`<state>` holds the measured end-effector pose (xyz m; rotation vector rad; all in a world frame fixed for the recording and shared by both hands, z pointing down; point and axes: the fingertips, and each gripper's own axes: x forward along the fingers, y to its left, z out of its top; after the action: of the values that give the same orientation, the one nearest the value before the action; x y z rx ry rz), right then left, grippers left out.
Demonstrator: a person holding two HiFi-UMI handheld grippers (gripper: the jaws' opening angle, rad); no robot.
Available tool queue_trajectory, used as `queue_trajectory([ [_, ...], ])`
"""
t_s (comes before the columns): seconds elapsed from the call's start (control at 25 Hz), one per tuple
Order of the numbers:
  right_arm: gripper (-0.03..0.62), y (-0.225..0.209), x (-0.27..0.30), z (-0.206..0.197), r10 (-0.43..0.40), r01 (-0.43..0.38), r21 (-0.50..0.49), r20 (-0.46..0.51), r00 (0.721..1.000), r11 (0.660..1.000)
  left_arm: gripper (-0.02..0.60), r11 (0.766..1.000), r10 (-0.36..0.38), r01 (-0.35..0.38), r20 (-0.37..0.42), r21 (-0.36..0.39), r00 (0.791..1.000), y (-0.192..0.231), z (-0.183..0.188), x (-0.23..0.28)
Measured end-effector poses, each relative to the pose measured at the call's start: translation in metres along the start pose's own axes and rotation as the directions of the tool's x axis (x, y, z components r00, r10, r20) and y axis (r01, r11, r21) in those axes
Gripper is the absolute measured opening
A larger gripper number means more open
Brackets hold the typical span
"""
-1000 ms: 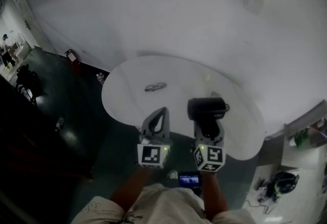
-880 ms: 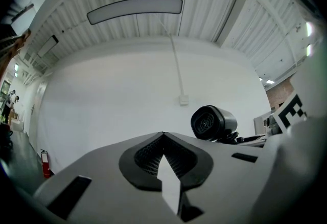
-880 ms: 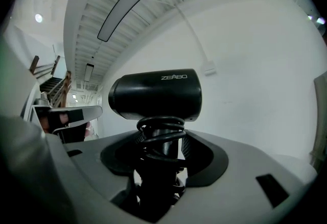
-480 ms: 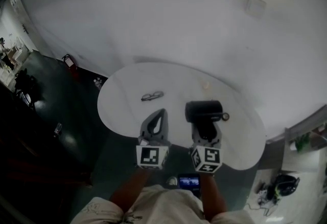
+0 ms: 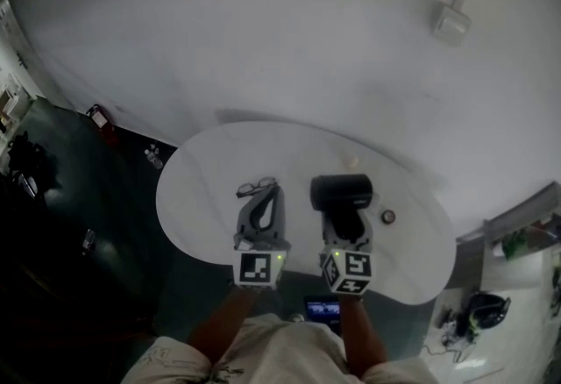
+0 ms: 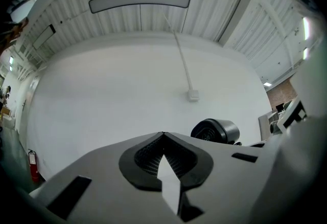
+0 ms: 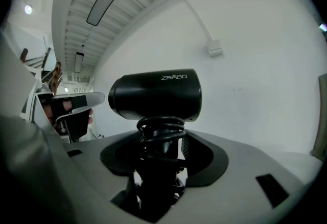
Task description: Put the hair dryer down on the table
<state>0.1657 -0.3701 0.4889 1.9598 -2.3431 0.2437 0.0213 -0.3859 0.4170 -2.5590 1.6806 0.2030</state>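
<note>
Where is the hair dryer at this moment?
In the head view, the hair dryer sits in the right gripper, gripped by its handle over the white table, just right of the eyeglasses.

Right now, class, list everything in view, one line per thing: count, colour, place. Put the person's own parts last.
table: one, white, rounded, under both grippers
dryer: one, black, over the table, in the right gripper
glasses: one pair, dark, on the table at the left gripper's tip
disc: one, small, dark, on the table right of the dryer
wall box: one, white, on the wall, conduit running up
extinguisher: one, red, by the wall at left
left gripper: one, grey, jaws together, empty
right gripper: one, grey, closed on the dryer's handle
</note>
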Motion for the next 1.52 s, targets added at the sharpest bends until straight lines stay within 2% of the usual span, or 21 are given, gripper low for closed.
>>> queue_trajectory([
  [0.36, 0.235, -0.006, 0.054, -0.017, -0.049, 0.048, -0.020, -0.074, 0.996, 0.999, -0.002, 0.999, -0.031, 0.031, 0.002, 0.014, 1.000, 0.027, -0.016, 0.041],
  [0.52, 0.235, -0.009, 0.077, -0.047, -0.060, 0.059, -0.011, -0.159, 0.985, 0.998, -0.002, 0.999, -0.039, 0.039, 0.021, 0.008, 0.999, 0.035, -0.015, 0.051],
  [0.8, 0.235, -0.009, 0.105, -0.105, -0.068, 0.069, -0.008, -0.304, 0.950, 0.998, -0.002, 0.999, -0.037, 0.037, 0.024, -0.015, 0.999, 0.046, -0.017, 0.061],
  [1.08, 0.235, -0.005, 0.122, -0.150, -0.058, 0.061, -0.006, -0.441, 0.896, 0.998, -0.002, 1.000, -0.030, 0.030, 0.036, -0.002, 0.999, 0.052, -0.015, 0.060],
  [1.2, 0.235, -0.004, 0.125, -0.167, -0.054, 0.054, -0.016, -0.518, 0.854, 0.998, -0.003, 0.999, -0.024, 0.026, 0.056, -0.020, 0.998, 0.051, -0.013, 0.059],
  [1.4, 0.235, -0.001, 0.130, -0.195, -0.046, 0.042, -0.022, -0.618, 0.785, 0.999, -0.002, 0.999, -0.002, 0.005, 0.047, -0.051, 0.999, 0.056, -0.016, 0.056],
  [1.52, 0.235, 0.004, 0.131, -0.207, -0.034, 0.031, -0.016, -0.647, 0.761, 0.999, -0.002, 0.999, 0.002, 0.001, 0.052, -0.043, 0.999, 0.057, -0.016, 0.053],
])
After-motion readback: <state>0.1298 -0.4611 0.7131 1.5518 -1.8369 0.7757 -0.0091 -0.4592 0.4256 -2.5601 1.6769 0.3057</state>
